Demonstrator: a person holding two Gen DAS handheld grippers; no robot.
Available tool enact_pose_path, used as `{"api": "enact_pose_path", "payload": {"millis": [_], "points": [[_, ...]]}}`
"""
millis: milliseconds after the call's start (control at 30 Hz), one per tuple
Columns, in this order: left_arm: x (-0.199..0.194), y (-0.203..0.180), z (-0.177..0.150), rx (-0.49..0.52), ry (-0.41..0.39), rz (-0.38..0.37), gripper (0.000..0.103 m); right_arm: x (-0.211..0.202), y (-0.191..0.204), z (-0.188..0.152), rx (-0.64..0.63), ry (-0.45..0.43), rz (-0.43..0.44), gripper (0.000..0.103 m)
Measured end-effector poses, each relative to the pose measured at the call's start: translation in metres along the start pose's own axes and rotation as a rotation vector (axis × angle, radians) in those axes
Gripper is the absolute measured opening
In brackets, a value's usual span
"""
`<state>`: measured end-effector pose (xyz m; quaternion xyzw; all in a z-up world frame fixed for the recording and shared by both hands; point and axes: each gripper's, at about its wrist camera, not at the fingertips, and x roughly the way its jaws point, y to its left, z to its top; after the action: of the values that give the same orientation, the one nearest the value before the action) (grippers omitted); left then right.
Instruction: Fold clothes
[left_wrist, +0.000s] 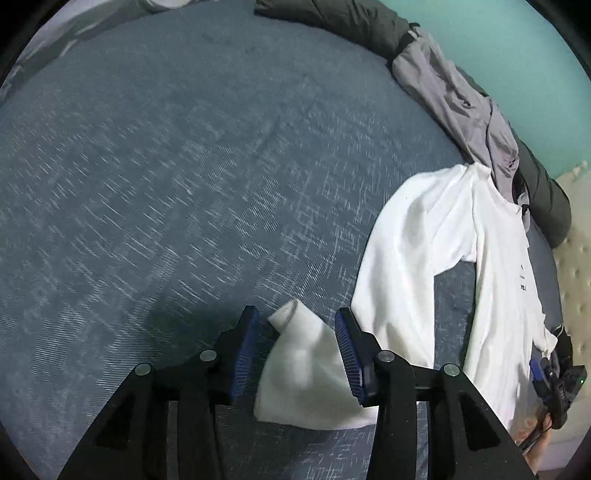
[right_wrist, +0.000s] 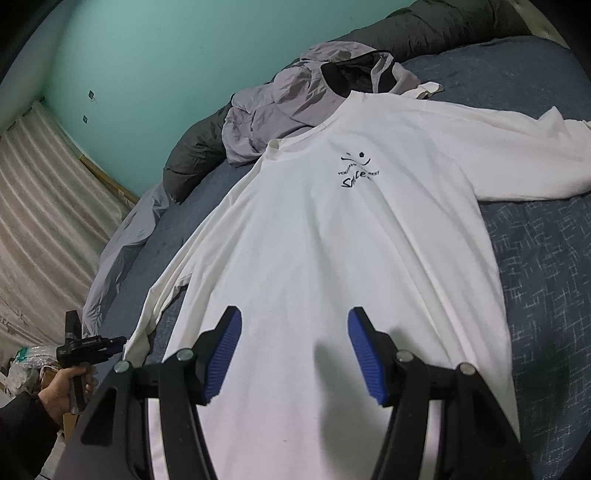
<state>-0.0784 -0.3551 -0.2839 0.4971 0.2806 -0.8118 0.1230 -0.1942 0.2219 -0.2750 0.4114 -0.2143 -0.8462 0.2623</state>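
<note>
Left gripper (left_wrist: 297, 354) sits over the blue patterned bedspread (left_wrist: 166, 166) with its jaws partly apart; the white cuff (left_wrist: 306, 373) of the long sleeve lies between the blue pads (left_wrist: 349, 354), but I can't see either pad pressing on it — reads as loose, not held. That sleeve runs from the cuff up and round to the shoulder of the white long-sleeve shirt (left_wrist: 443, 229), which is spread flat on the bed, front side up. In the right wrist view the shirt (right_wrist: 332, 240) fills most of the frame, collar toward the far side, small black print (right_wrist: 356, 171) on the chest, one sleeve stretched out to the right, the other trailing along the left edge. Right gripper (right_wrist: 293, 350) hovers over the lower body of the shirt, jaws well apart, nothing between them but the fabric below — I can't tell if the tips touch the cloth. Beyond the collar a crumpled grey garment (right_wrist: 280, 110) lies against a dark green quilt (right_wrist: 195, 162), touching the shirt near the neck. Teal wall (right_wrist: 166, 55) behind. In the lower left of the right view, a hand (right_wrist: 66, 387) grips a black handle.
</note>
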Motion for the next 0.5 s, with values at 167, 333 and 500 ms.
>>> {"api": "enact_pose_path", "payload": {"millis": [167, 333, 500], "points": [[0.003, -0.005, -0.01, 0.033, 0.015, 0.019, 0.026, 0.0, 0.0, 0.0, 0.002, -0.004, -0.002, 0.061], [-0.025, -0.003, -0.015, 0.041, -0.052, 0.028, 0.009, 0.0, -0.001, -0.001, 0.011, -0.005, -0.003, 0.061], [-0.082, 0.017, -0.016, -0.005, -0.193, 0.083, 0.008, -0.001, -0.001, -0.001, 0.013, -0.009, -0.001, 0.061]]}}
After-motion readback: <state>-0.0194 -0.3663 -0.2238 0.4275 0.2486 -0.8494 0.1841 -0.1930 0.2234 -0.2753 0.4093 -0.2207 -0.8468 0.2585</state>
